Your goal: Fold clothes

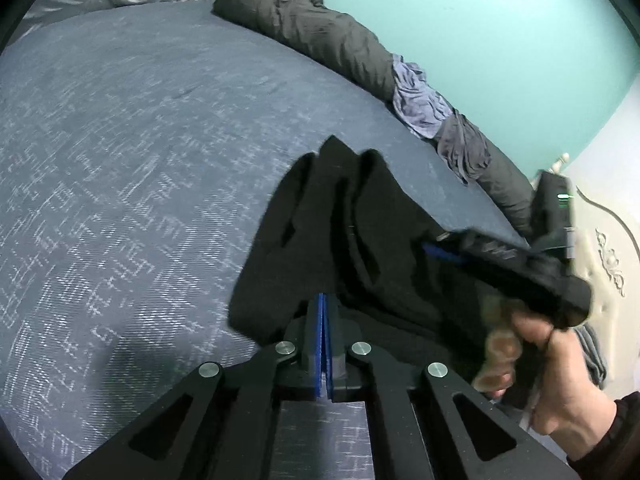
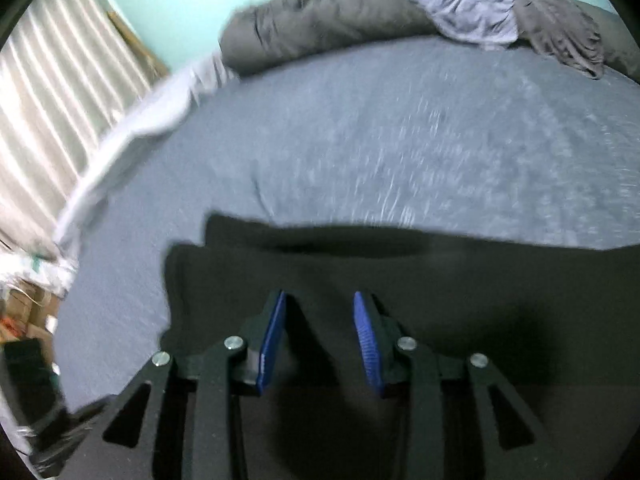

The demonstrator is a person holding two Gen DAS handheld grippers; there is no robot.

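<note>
The bed under me is the biggest thing here, its blue-grey patterned cover filling both wrist views from about seven o'clock round to two. Behind it stands a mint-green wall, and along the foot of that wall lies a long dark grey rolled duvet, running from twelve o'clock toward four in my left view. Draped over the roll are a crumpled pale lilac garment and, just beside it, a darker grey garment. In my right view a ribbed white curtain hangs at nine to ten o'clock.

The black garment I am folding lies on the near part of the bed. In the left view it rises in folds from the centre toward four o'clock; in the right view it spreads flat and dark across the lower half of the frame.

My left gripper has its blue pads pressed tight together, and the black cloth bunches right at its tips, so it is pinching that garment. At four to five o'clock my right hand shows, blurred, wrapped round its dark gripper handle.

My right gripper has its blue pads spread apart above the black cloth, with nothing pinched between them.
</note>
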